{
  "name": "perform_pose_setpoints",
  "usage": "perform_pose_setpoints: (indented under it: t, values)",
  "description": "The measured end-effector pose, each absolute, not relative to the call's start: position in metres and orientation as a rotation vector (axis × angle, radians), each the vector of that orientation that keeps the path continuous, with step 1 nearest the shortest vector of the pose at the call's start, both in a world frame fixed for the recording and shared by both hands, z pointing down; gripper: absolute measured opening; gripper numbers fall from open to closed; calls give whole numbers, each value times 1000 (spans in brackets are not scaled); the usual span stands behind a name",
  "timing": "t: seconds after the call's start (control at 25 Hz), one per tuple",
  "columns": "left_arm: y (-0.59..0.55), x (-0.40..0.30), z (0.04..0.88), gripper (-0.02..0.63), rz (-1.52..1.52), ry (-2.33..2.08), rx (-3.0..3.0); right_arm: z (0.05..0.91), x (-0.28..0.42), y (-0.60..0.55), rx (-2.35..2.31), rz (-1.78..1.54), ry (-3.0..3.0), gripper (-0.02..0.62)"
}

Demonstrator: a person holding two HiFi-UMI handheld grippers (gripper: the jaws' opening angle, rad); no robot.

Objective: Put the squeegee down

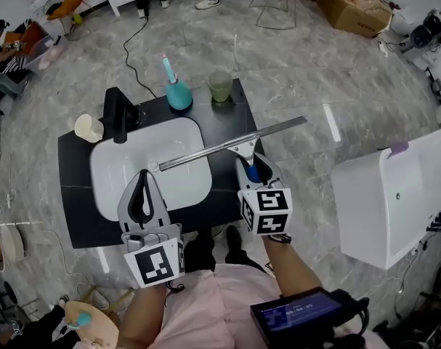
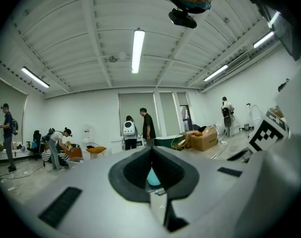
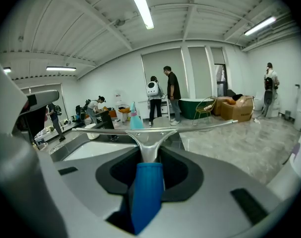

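Two tongs over the sink [image 1: 107, 180]; squeegee [image 1: 227, 145] held in the right pair.
Right tongs [image 1: 252, 167] clamped on its blue handle, just right of the sink; long metal blade slants across the sink's right half and the black table [image 1: 227, 107]. Left tongs [image 1: 143, 174] shut together, nothing between them, over the sink's near rim.

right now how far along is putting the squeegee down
Done: nothing yet. In hand: the right gripper holds the squeegee by its blue handle, blade stretched over the sink and black counter. To do: set it down and open the jaws. The left gripper is shut, empty.
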State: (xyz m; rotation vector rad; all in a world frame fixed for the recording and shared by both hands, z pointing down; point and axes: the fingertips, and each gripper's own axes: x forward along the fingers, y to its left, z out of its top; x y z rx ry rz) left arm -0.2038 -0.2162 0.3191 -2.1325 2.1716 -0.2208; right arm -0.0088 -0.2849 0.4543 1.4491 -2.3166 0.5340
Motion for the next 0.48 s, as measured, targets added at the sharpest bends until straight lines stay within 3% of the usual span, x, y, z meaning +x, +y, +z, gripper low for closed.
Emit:
perform_pose_setpoints:
  t: [0.48]
  values:
    - [-236, -219, 358, 9, -316, 2156, -2223, 520, -13, -285, 1448, 638, -2175, 120]
